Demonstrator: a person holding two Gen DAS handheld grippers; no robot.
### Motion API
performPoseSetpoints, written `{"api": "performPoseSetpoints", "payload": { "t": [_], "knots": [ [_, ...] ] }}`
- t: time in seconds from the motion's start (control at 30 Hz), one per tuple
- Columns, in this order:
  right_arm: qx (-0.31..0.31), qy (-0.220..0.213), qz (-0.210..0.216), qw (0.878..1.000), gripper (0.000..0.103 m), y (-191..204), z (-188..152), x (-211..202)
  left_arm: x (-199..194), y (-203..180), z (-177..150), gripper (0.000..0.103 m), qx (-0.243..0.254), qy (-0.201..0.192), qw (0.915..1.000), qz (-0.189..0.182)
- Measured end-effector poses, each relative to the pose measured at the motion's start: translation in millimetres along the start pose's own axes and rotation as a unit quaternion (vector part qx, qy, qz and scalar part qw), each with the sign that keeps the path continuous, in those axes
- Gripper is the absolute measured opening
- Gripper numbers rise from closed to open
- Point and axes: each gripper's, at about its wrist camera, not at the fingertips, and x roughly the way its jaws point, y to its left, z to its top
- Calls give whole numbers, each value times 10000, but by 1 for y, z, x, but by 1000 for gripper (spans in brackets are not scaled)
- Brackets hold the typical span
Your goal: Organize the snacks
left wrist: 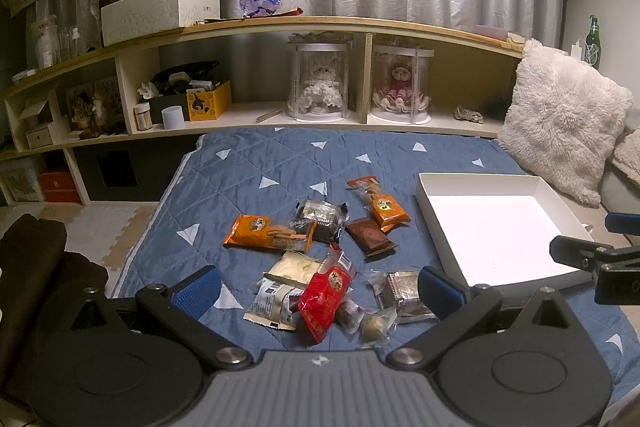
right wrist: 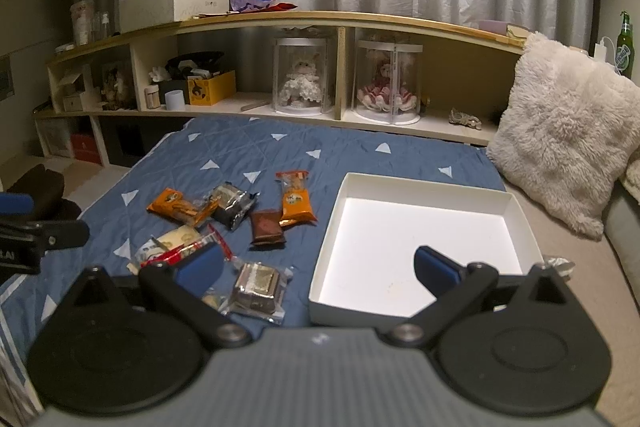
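Snacks lie loose in a heap on the blue quilt [left wrist: 256, 163], none in the white tray [left wrist: 434, 217] yet, so the sort looks not started. Tray sits just right of the heap, open side up, likely placed there as the drop spot within short reach.

Left claw [left wrist: 320, 291] is spread wide, holds nothing, hovers over the near end of the heap, with the red packet [left wrist: 326, 297] between its blue pads; probably lined up for a 1st pick. Right claw [right wrist: 318, 269] is also wide and holds nothing, straddling the tray's near-left corner and a clear-wrapped brown snack [right wrist: 256, 287].

Further out: 2 orange packets [left wrist: 268, 233] [left wrist: 384, 207], a dark foil one [left wrist: 320, 221] and a brown bar [left wrist: 370, 237], near each other and partly overlapping.

Hard to tell:
- The pale packets [left wrist: 294, 267] under the red one are part covered; exact count of snacks is unclear.
- A small round wrapped item [left wrist: 374, 325] at the near edge, type unclear.
- Label print too small to read.
- The claw bodies block the near quilt in both views.
- Right view is soft, and the tray's near wall is cut off by the claw.
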Motion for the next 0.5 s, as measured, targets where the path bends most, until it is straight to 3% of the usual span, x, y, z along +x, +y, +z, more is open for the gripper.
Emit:
{"api": "performPoseSetpoints", "payload": {
  "t": [0.5],
  "knots": [
    [-76, 49, 5, 10000, 102, 1, 1, 1, 0, 1, 0, 103, -10, 7, 10000, -7]
  ]
}}
